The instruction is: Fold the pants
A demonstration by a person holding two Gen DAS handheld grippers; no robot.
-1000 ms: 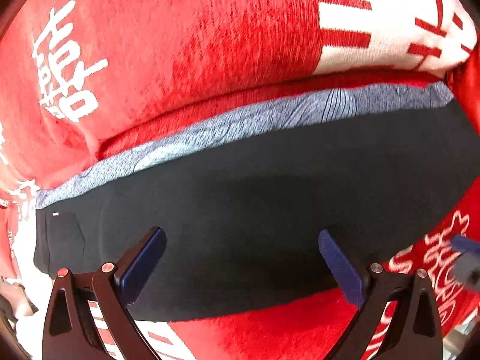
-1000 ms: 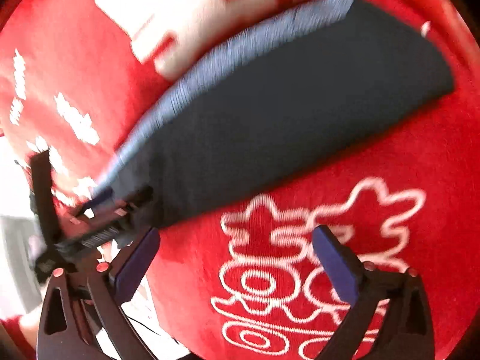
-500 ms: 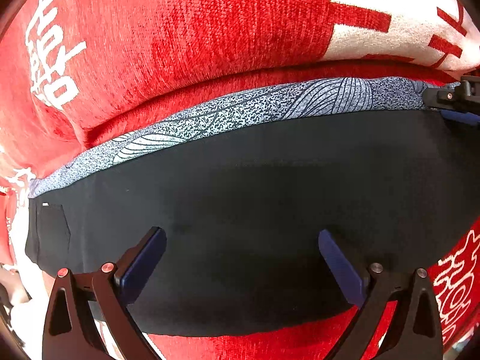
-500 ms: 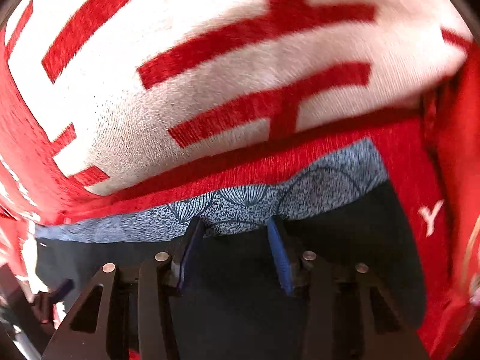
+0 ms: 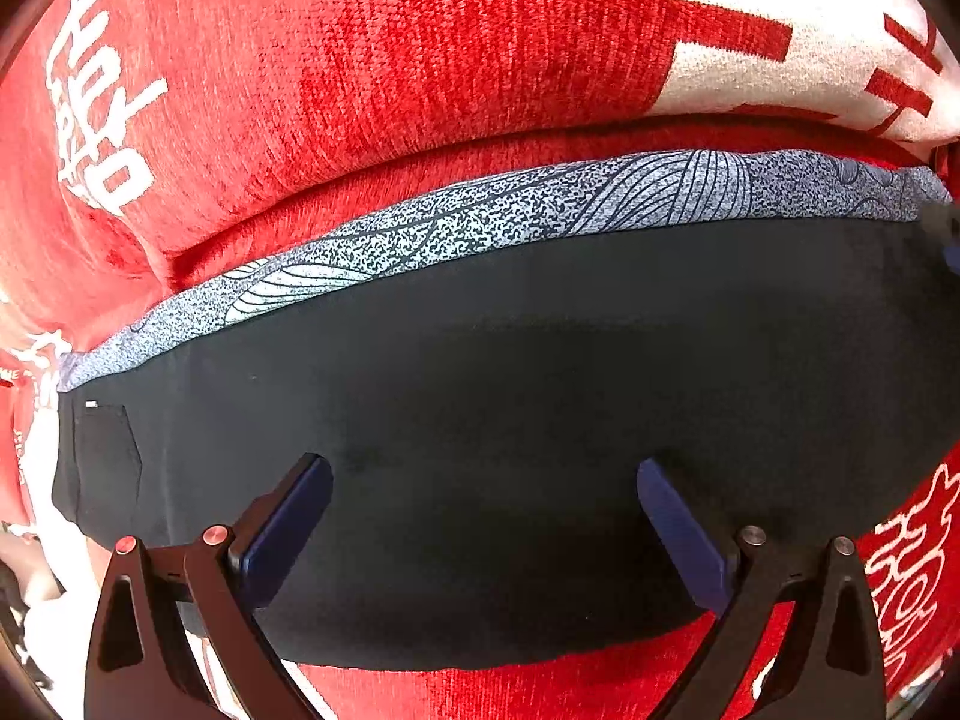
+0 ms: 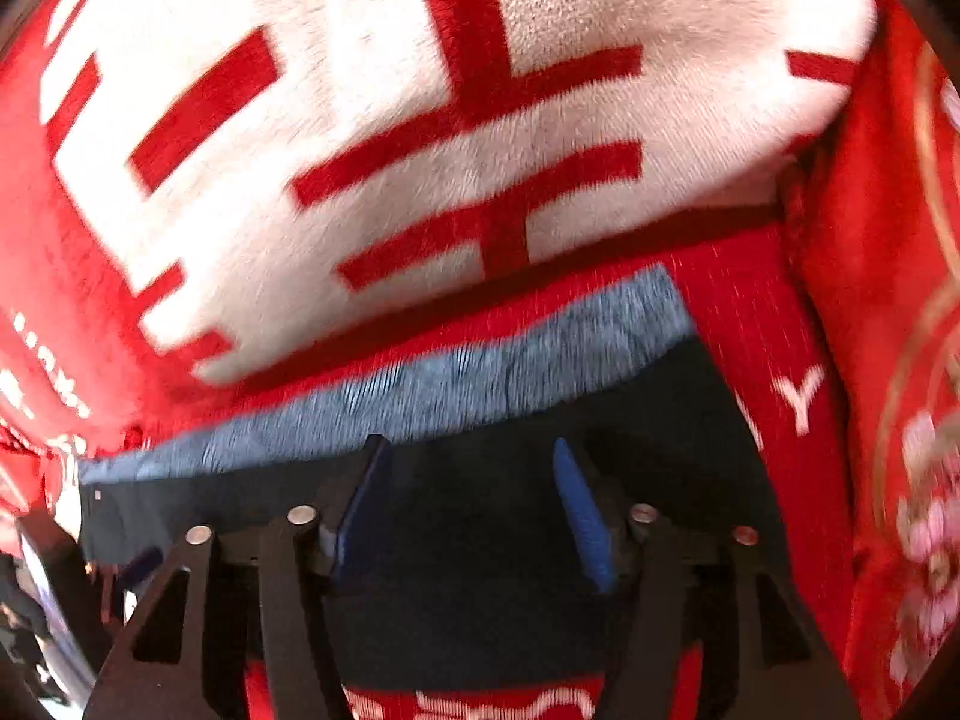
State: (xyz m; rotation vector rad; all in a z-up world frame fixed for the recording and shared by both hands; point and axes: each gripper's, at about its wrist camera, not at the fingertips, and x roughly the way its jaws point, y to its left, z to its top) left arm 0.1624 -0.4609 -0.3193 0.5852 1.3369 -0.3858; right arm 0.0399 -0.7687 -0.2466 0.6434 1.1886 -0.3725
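Left wrist view: one pair of dark pants [image 5: 510,420] is lying folded on the red blanket [image 5: 372,60], its long axis running left to right, the patterned grey band [image 5: 480,216] along the far edge. The left claw [image 5: 483,516] is hanging wide open over it, gripping nothing.

Right wrist view: the right claw [image 6: 471,501] has just been opening, its jaws partly apart above the pants' [image 6: 480,600] right end and clamping nothing.

- Left gripper [image 5: 483,486]: pointing steeply down, its 2 blue-padded fingers [image 5: 288,531] spread wide, nothing pinched between them.
- Right gripper [image 6: 471,480]: also angled steeply down, jaws parted at a middling gap, just been opening, pads pressing nothing.
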